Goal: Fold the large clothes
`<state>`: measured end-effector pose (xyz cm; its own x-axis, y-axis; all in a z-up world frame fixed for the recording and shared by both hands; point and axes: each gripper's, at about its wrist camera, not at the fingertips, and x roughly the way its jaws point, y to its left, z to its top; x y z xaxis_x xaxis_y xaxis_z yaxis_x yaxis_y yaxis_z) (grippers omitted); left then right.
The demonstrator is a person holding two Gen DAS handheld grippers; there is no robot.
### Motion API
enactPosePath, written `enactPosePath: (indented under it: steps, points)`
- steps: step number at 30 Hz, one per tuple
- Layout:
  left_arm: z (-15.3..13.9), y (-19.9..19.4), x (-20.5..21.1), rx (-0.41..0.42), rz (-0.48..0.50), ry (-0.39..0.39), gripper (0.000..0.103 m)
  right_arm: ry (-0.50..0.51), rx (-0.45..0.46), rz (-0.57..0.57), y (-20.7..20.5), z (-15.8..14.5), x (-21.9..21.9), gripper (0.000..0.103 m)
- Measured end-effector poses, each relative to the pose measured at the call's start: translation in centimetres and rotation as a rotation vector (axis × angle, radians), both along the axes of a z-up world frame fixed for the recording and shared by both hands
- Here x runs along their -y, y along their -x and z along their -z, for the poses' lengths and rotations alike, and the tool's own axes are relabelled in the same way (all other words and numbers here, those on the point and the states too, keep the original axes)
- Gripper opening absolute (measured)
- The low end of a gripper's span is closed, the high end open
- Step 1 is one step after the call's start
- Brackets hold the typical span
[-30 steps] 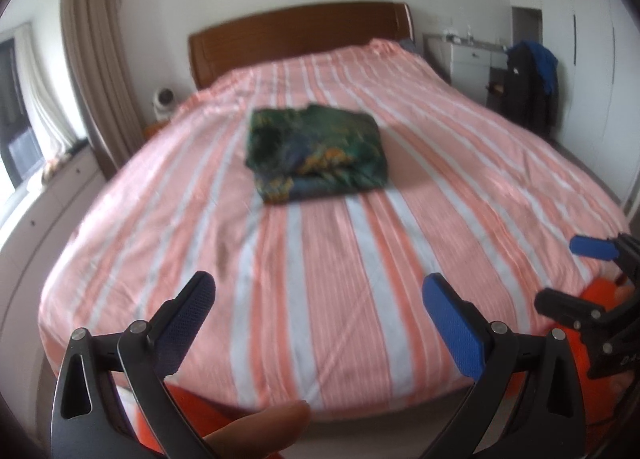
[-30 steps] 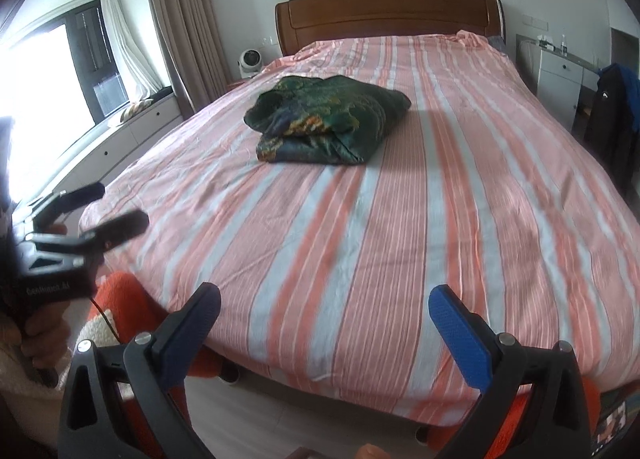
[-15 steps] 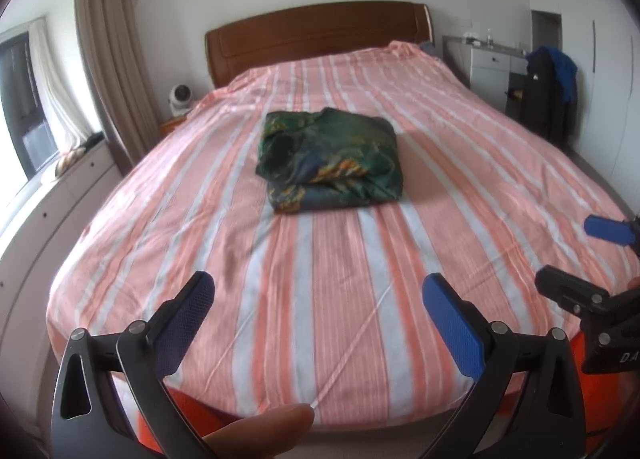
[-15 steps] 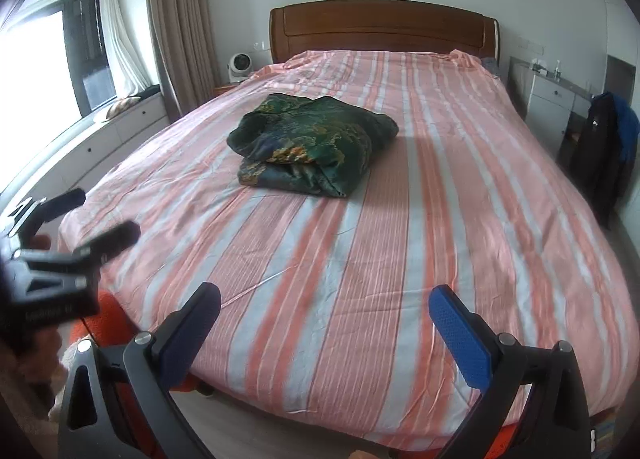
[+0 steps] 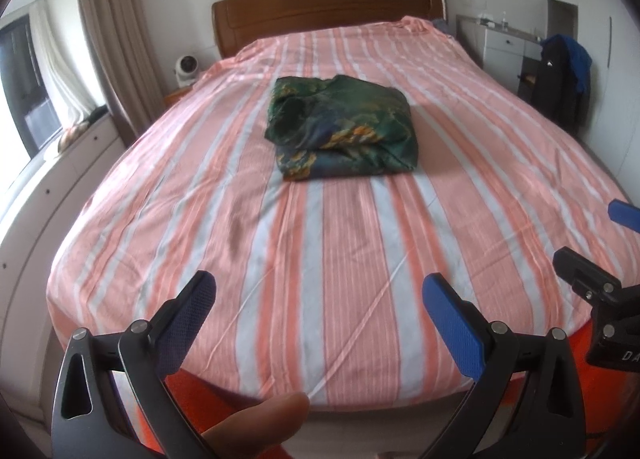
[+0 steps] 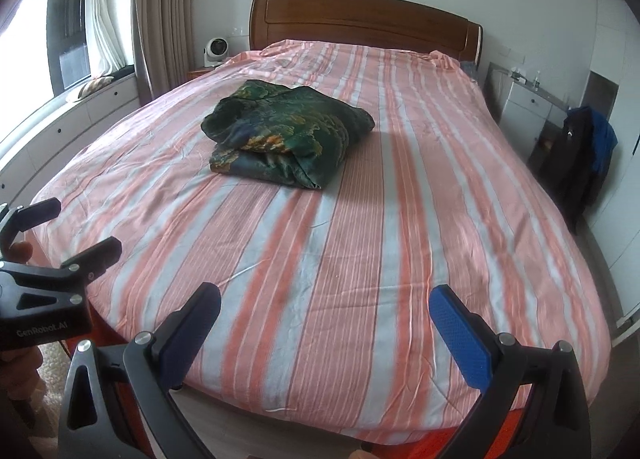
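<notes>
A dark green patterned garment (image 5: 344, 127) lies folded in a thick bundle on the middle of the bed (image 5: 320, 259); it also shows in the right wrist view (image 6: 286, 135). My left gripper (image 5: 318, 303) is open and empty, held over the foot of the bed, well short of the garment. My right gripper (image 6: 326, 311) is open and empty, also at the foot of the bed. Each gripper shows at the edge of the other's view, the right one (image 5: 596, 279) at right, the left one (image 6: 48, 259) at left.
The bed has a pink and white striped sheet and a wooden headboard (image 5: 328, 15). A curtain (image 5: 112, 43) and window bench stand to the left. A small white fan (image 5: 186, 69) is by the headboard. A white cabinet (image 5: 504, 51) and hanging dark clothes (image 5: 560, 79) are at right.
Both grippers have risen and tilted a little, so the bed and folded garment sit lower in view. Both stay open and empty. The garment has not moved.
</notes>
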<state>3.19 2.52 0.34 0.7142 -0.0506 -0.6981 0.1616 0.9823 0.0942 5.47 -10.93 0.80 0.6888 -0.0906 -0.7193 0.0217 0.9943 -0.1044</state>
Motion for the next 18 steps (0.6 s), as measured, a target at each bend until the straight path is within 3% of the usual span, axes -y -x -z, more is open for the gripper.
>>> enactPosePath:
  steps: [8,14,18]
  points:
    - [0.4,-0.3,0.3,-0.024,0.016,0.004,0.103,0.015,-0.014,-0.003,0.2,0.2,-0.3,0.103]
    - [-0.6,0.4,0.3,-0.044,0.05,0.016,0.103,-0.025,-0.022,-0.006,0.6,-0.4,-0.3,0.103]
    - [-1.4,1.0,0.4,-0.003,0.041,-0.022,0.103,-0.087,-0.038,-0.029,1.5,-0.8,-0.6,0.103]
